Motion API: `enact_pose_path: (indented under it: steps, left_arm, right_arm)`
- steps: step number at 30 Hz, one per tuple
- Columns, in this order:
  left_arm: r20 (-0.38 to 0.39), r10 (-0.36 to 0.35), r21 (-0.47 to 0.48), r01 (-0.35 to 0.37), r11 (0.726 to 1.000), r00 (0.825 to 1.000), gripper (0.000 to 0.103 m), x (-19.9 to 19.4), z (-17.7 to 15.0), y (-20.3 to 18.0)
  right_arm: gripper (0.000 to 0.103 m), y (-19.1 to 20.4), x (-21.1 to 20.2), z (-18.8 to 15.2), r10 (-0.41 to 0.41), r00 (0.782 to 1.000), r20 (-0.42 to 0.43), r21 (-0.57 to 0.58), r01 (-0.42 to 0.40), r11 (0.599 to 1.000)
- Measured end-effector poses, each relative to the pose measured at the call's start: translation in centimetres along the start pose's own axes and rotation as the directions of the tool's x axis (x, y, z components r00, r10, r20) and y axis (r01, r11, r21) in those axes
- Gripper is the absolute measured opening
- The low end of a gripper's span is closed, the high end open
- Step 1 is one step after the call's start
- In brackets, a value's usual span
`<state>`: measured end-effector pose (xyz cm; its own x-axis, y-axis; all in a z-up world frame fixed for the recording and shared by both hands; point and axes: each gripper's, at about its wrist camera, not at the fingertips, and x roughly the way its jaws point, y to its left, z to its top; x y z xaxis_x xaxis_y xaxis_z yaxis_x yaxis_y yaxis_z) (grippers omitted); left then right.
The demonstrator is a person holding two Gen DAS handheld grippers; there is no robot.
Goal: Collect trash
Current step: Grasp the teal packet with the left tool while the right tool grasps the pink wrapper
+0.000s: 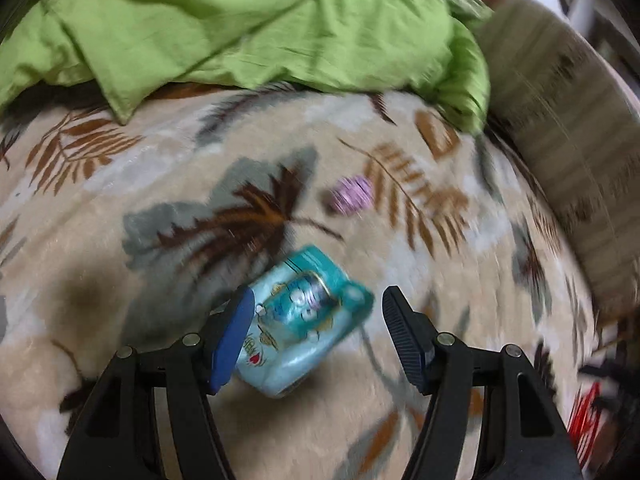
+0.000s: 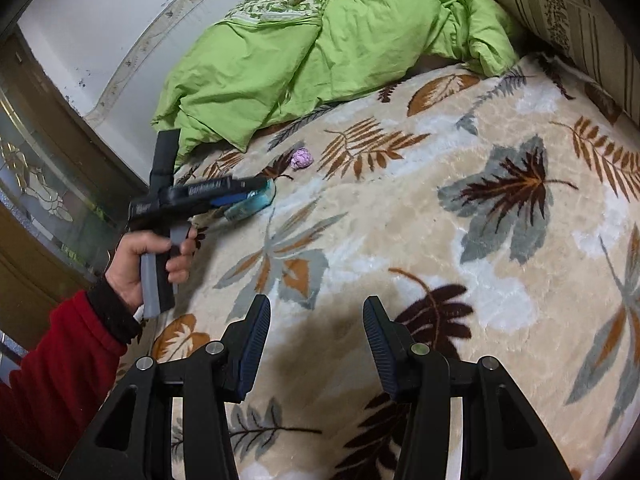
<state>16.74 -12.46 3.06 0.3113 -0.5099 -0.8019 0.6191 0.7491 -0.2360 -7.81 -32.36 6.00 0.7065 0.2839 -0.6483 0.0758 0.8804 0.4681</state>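
A light teal drink can (image 1: 304,320) lies on its side on the leaf-patterned blanket (image 1: 160,168). My left gripper (image 1: 319,300) stands open around the can: the left pad is against the can's side and the right pad is well apart from it. A crumpled pink ball of paper (image 1: 352,196) lies a little beyond the can. In the right wrist view a hand in a red sleeve (image 2: 52,368) holds the left gripper (image 2: 256,192) over the can (image 2: 260,204), with the pink ball (image 2: 301,159) past it. My right gripper (image 2: 317,304) is open over bare blanket, holding nothing.
A rumpled green duvet (image 2: 304,52) fills the far side of the bed. A striped pillow (image 2: 568,12) lies at the far right. A white wall (image 2: 100,24) and a wooden door with patterned glass (image 2: 36,184) border the bed's left. Something red (image 1: 584,416) shows at the bed's right edge.
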Motion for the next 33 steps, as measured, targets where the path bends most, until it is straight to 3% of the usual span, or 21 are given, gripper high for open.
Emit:
enact_pose_path:
  steps: [3,7,9,11,14,15,17,18,20,22,27,33]
  left_arm:
    - [0.041,0.112,0.131,-0.116,0.985,0.993,0.065,-0.7,-0.7,-1.8]
    - [0.073,0.168,0.219,-0.180,0.959,0.983,0.068,-0.6,-0.2,-2.2]
    - [0.049,0.160,0.213,-0.167,0.963,0.986,0.079,0.1,0.3,-1.5]
    - [-0.018,0.078,0.170,-0.074,0.983,0.997,0.079,1.1,0.5,-0.5]
    - [-0.024,0.012,0.158,-0.008,0.987,1.000,0.078,1.2,-0.4,-0.5]
    - [-0.010,0.016,0.174,-0.014,0.985,1.000,0.078,1.1,-0.8,-0.9]
    - [0.029,0.084,0.199,-0.088,0.976,0.996,0.066,1.2,-1.6,-1.7]
    - [0.035,0.119,0.192,-0.124,0.974,0.992,0.050,1.6,-1.8,-1.8]
    - [0.053,0.137,0.148,-0.144,0.978,0.989,0.048,1.7,-1.7,-1.7]
    - [0.078,0.157,0.098,-0.164,0.982,0.985,0.038,1.3,-1.5,-1.6]
    - [0.140,0.186,-0.067,-0.178,0.982,0.973,0.036,-2.1,-3.1,-1.1]
    - [0.170,0.230,-0.111,-0.213,0.971,0.958,0.036,-6.1,-6.9,-1.9]
  right_arm:
    - [0.051,0.0,0.3,0.8,0.001,1.000,0.007,-0.005,-0.001,1.000]
    - [0.051,0.5,0.7,1.9,0.010,1.000,0.019,-0.006,-0.010,1.000]
    - [0.051,0.9,0.6,2.2,0.012,1.000,0.026,-0.021,-0.011,1.000]
    - [0.051,1.1,0.7,2.4,0.010,1.000,0.030,-0.033,-0.009,0.999]
    - [0.051,0.9,1.2,2.7,0.010,1.000,0.025,-0.025,-0.010,1.000]
    - [0.051,0.9,1.3,2.9,0.015,1.000,0.023,-0.020,-0.015,1.000]
    - [0.051,0.8,1.8,3.4,0.017,1.000,0.018,-0.019,-0.016,1.000]
    - [0.051,0.9,2.1,3.6,0.015,1.000,0.018,-0.021,-0.015,1.000]
    - [0.051,1.2,3.0,4.5,0.018,1.000,0.022,-0.032,-0.018,0.999]
    - [0.051,1.6,4.2,5.4,0.003,1.000,0.021,-0.053,-0.002,0.999]
    - [0.051,2.7,8.6,8.8,-0.029,0.998,0.053,-0.106,0.035,0.994]
    - [0.051,4.7,15.6,12.1,-0.068,0.997,0.031,-0.194,0.073,0.978]
